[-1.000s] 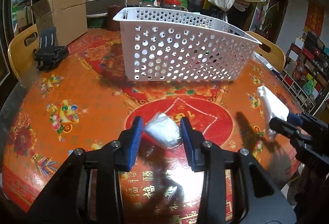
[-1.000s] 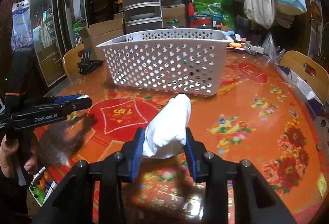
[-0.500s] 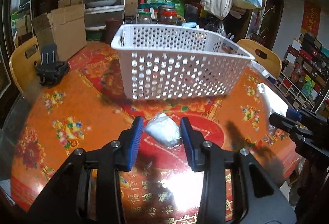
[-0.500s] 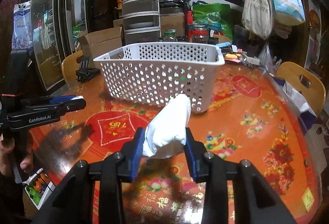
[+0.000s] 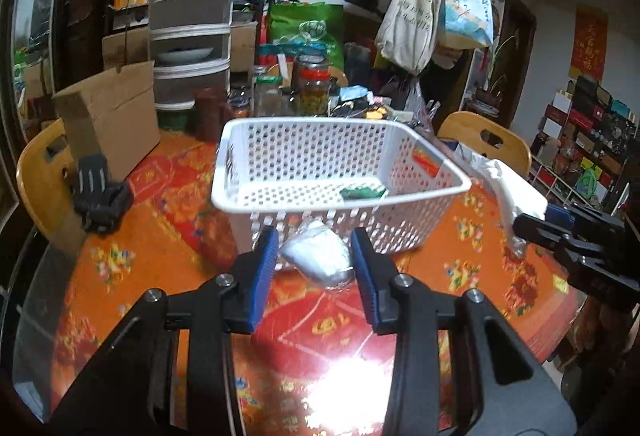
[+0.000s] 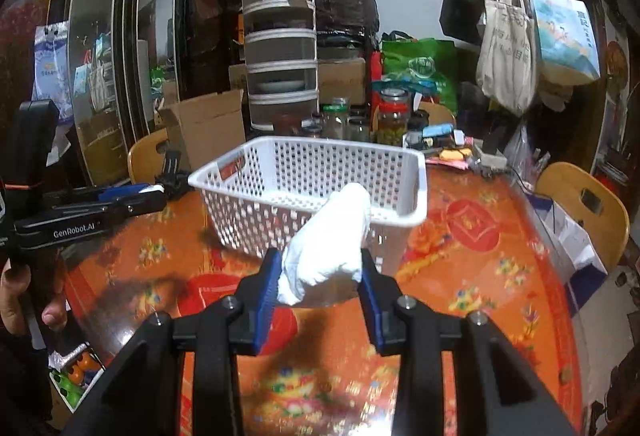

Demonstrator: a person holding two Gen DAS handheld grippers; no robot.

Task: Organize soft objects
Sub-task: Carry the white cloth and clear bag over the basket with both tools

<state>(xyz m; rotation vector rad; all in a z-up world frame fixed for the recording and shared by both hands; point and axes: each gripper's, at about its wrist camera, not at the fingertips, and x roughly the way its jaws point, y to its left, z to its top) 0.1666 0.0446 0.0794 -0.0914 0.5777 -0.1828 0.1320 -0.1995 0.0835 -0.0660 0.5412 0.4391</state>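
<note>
Soft bundles, one in each of your grippers, both short of the white basket [image 5: 304,192].

Left wrist view: your left gripper [image 5: 316,264] clamps a plastic-wrapped white bundle [image 5: 316,254] just before the basket's near wall, its rim straight ahead. Right wrist view: your right gripper [image 6: 320,276] grips a white cloth roll [image 6: 336,236], long axis pointing forward over the basket's near corner; neither looks clearly nearer.

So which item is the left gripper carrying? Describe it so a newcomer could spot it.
Start at the white perforated basket on the orange patterned table. In front of its near wall, the left gripper holds a small white bundle in clear wrap. It is shorter and rounder than the long white cloth roll in the right gripper.
</note>
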